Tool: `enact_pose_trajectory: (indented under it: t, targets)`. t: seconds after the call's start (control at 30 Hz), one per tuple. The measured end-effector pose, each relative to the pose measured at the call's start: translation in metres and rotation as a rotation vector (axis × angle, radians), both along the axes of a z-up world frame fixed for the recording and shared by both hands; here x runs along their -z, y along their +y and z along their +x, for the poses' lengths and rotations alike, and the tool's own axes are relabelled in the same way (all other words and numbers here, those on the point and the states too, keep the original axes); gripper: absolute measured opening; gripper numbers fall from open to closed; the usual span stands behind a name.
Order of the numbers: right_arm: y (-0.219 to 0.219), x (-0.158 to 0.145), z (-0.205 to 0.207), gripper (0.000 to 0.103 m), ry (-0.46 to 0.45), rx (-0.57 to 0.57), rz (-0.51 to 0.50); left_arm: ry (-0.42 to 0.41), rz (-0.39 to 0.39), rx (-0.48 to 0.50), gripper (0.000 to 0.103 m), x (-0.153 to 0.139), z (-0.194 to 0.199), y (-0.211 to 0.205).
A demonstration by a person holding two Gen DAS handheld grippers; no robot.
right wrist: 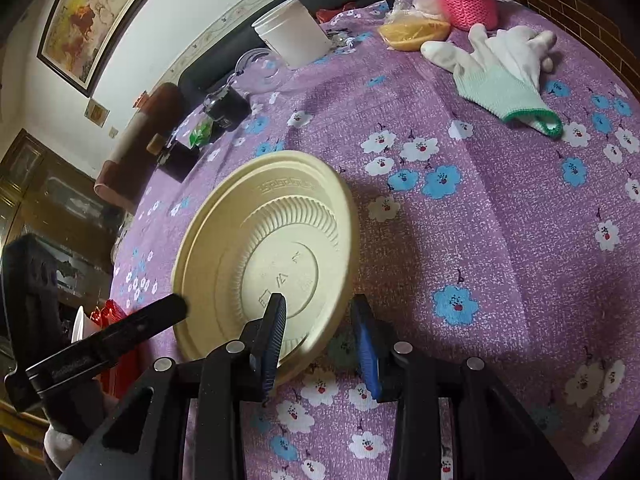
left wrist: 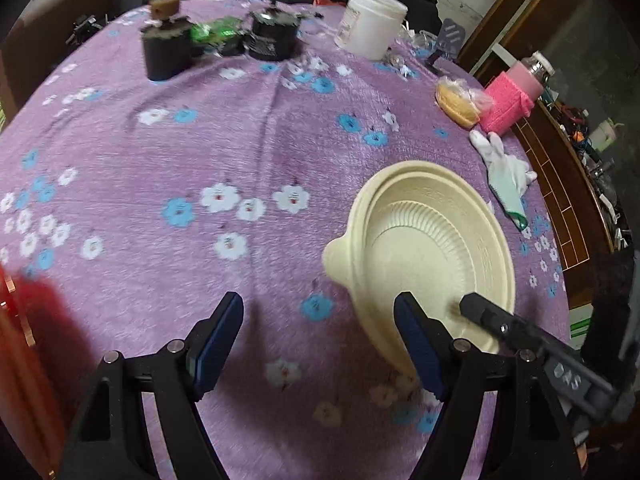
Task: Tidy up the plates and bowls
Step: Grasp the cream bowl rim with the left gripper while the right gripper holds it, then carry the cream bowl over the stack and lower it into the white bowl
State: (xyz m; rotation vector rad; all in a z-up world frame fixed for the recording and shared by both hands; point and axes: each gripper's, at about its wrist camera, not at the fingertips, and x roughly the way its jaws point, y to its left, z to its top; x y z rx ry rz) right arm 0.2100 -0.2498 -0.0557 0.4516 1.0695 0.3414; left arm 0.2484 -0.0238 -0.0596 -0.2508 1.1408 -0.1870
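Going left to right in the left wrist view, a blurred red shape point(left wrist: 36, 312) is sitting at the cloth's edge, too smeared to identify. Two dark jars point(left wrist: 166, 54) and a white tub point(left wrist: 370, 24) are standing at the far side of the purple flowered tablecloth point(left wrist: 160, 140). The left gripper point(left wrist: 318, 336) is hovering with jaws wide apart, nothing between them. The cream plate point(left wrist: 432, 240) is lying right of centre, its near rim cut off behind the gripper's finger. A white glove point(left wrist: 506, 172) is lying beyond it. The right gripper point(right wrist: 318, 336) is straddling the plate's rim, jaws slightly apart, pads not pressing
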Motion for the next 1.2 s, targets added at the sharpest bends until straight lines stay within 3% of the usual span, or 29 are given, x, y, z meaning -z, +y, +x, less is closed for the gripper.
enact_pose_trajectory:
  t: [0.23,0.3,0.37,0.77,1.2]
  targets:
    - [0.008,0.000,-0.001,0.035,-0.019,-0.011,-0.020,0.005,-0.020,0.042,0.074,0.010,0.009,-0.014]
    - [0.011,-0.001,-0.001,0.032,-0.022,-0.021,-0.021,-0.003,-0.006,0.066,0.050,0.008,0.007,-0.018]
    - [0.013,-0.002,-0.003,0.030,-0.028,-0.035,-0.018,0.000,0.005,0.092,0.036,0.008,0.004,-0.021]
    - [0.038,-0.031,-0.033,0.029,-0.113,-0.084,-0.082,-0.091,0.060,0.108,0.035,-0.024,-0.045,-0.013]
    - [0.082,-0.075,-0.084,0.030,-0.219,-0.173,-0.089,-0.201,0.050,0.030,0.035,-0.069,-0.116,0.035]
